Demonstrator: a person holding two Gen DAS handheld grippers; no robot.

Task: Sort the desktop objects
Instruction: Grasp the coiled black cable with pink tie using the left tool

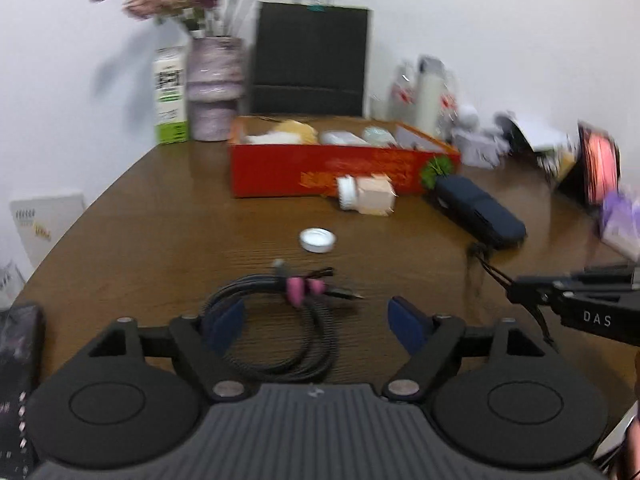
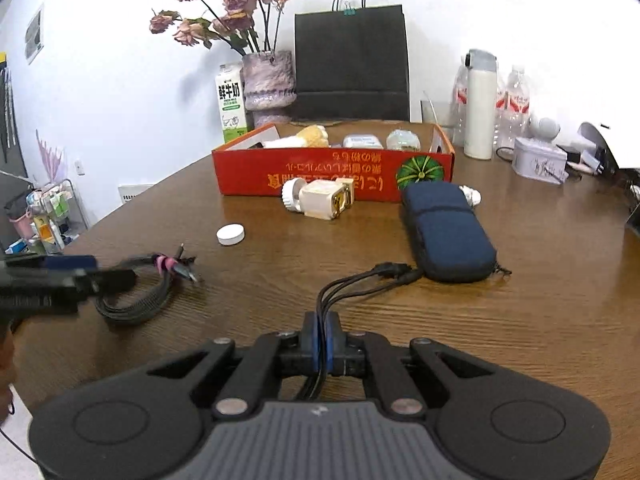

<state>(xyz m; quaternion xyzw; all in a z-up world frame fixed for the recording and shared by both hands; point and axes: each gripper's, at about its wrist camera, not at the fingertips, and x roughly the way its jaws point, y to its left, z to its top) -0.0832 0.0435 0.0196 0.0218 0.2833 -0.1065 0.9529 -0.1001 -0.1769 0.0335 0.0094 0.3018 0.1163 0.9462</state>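
Note:
In the left wrist view my left gripper (image 1: 316, 324) stands open over a coiled black cable (image 1: 280, 344) bound with a pink tie (image 1: 298, 290). The coil lies on the table between the blue pads, which do not press on it. My right gripper (image 2: 322, 346) is shut on a black multi-head cable (image 2: 360, 284) whose plugs reach toward a navy pouch (image 2: 444, 232). From the left wrist view the right gripper (image 1: 516, 286) shows at the right edge with that cable in it. A white cap (image 2: 230, 235) and a small white bottle with a cream box (image 2: 316, 198) lie before the red box (image 2: 256, 168).
The red box (image 1: 272, 172) holds several items. Behind it stand a black paper bag (image 2: 352, 60), a vase of dried roses (image 2: 268, 80), a milk carton (image 2: 231, 104), a white flask (image 2: 480, 108) and water bottles. A tin (image 2: 538, 158) sits at the right. The table edge curves at the left.

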